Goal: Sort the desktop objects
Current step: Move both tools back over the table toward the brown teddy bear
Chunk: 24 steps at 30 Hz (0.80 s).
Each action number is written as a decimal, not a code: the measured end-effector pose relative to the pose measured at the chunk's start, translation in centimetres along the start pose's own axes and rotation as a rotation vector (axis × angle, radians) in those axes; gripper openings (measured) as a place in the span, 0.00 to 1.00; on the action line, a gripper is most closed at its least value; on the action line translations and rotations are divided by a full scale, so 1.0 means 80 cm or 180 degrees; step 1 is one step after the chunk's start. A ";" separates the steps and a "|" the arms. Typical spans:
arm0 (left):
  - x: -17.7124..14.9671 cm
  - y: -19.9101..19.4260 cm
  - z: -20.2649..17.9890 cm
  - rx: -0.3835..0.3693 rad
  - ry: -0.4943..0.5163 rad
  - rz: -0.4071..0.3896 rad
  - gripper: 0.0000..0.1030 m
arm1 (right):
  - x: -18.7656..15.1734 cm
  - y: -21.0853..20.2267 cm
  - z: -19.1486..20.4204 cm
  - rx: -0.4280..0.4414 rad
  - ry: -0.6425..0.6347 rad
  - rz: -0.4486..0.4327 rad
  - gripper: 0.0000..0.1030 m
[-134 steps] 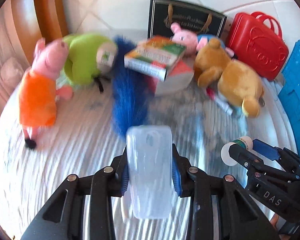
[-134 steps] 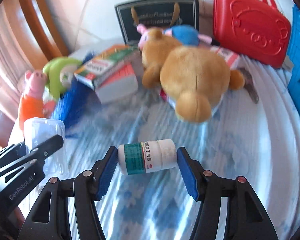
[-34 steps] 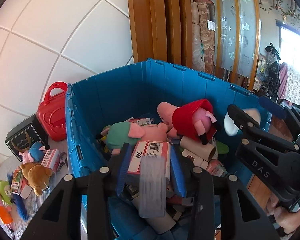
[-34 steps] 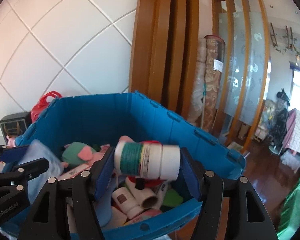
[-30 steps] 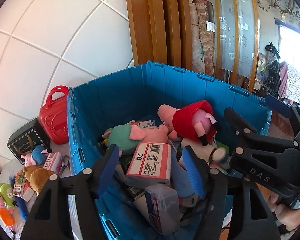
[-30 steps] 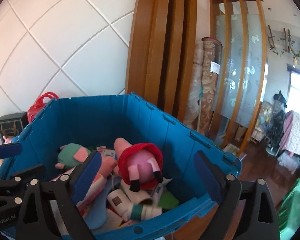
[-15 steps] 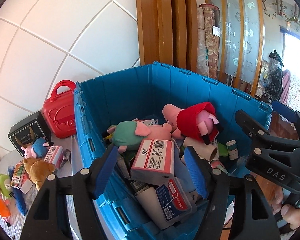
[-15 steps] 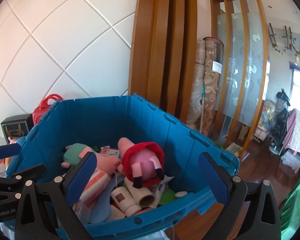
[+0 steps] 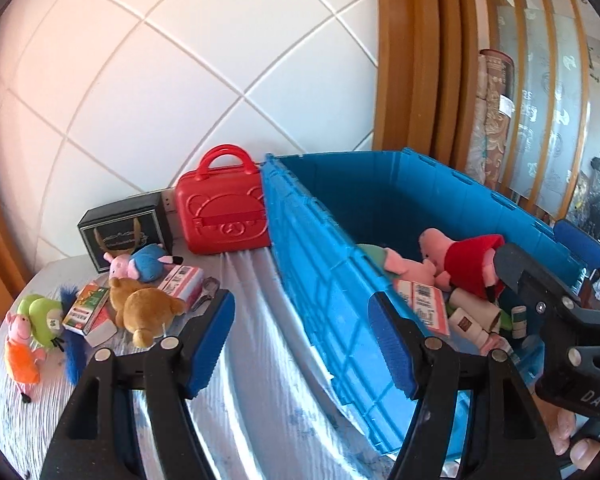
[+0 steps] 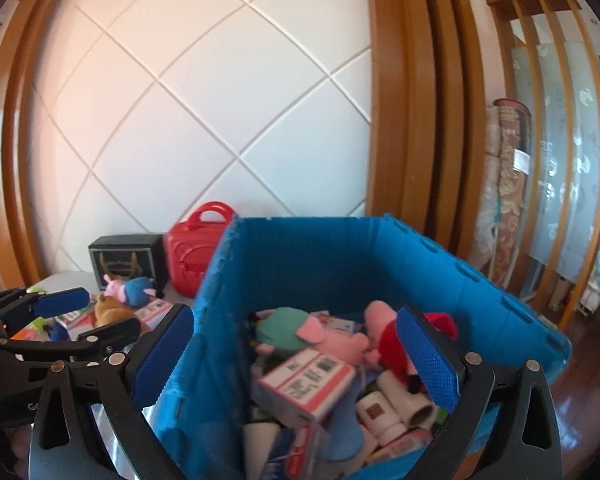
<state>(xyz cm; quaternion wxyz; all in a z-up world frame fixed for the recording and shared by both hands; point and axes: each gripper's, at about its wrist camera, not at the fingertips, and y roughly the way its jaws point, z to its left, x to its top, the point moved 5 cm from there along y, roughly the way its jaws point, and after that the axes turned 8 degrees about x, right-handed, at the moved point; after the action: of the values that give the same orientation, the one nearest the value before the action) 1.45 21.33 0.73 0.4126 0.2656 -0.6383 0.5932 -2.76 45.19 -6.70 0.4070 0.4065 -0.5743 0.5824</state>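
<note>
A big blue crate (image 9: 324, 280) stands on the right of the table, holding pig plush toys, boxes and bottles; it also shows in the right wrist view (image 10: 300, 272). The white medicine bottle with a green band (image 9: 520, 316) lies inside it. My left gripper (image 9: 304, 340) is open and empty, above the crate's left wall. My right gripper (image 10: 296, 360) is open and empty over the crate's contents, and shows at the right of the left wrist view (image 9: 556, 276). On the table at left lie a brown bear (image 9: 148, 308), a blue-and-pink plush (image 9: 140, 260), small boxes (image 9: 86, 312) and an orange pig plush (image 9: 20, 348).
A red toy suitcase (image 9: 224, 208) and a black gift box (image 9: 120, 232) stand against the tiled wall behind the loose toys. The table has a white ribbed cloth (image 9: 252, 380). Wooden frames and a wood floor lie to the right of the crate.
Both grippers carried their items from the table to the crate and opened; the clear case and the medicine bottle dropped in. Since then both have swung left toward the table.
</note>
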 end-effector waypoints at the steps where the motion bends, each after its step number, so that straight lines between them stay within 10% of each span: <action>1: -0.002 0.002 0.018 0.0051 -0.0062 0.0021 0.67 | 0.002 0.005 0.017 0.0079 -0.0030 0.0006 1.00; 24: -0.129 0.082 0.443 0.1259 -0.1026 0.0804 0.67 | -0.053 0.206 0.344 0.1045 -0.0315 0.0908 1.00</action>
<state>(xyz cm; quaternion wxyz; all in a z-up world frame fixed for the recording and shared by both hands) -6.12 -13.81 -9.91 0.1688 0.3501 -0.5956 0.7030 -16.69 17.47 -15.98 0.2203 0.4101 -0.5427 0.6991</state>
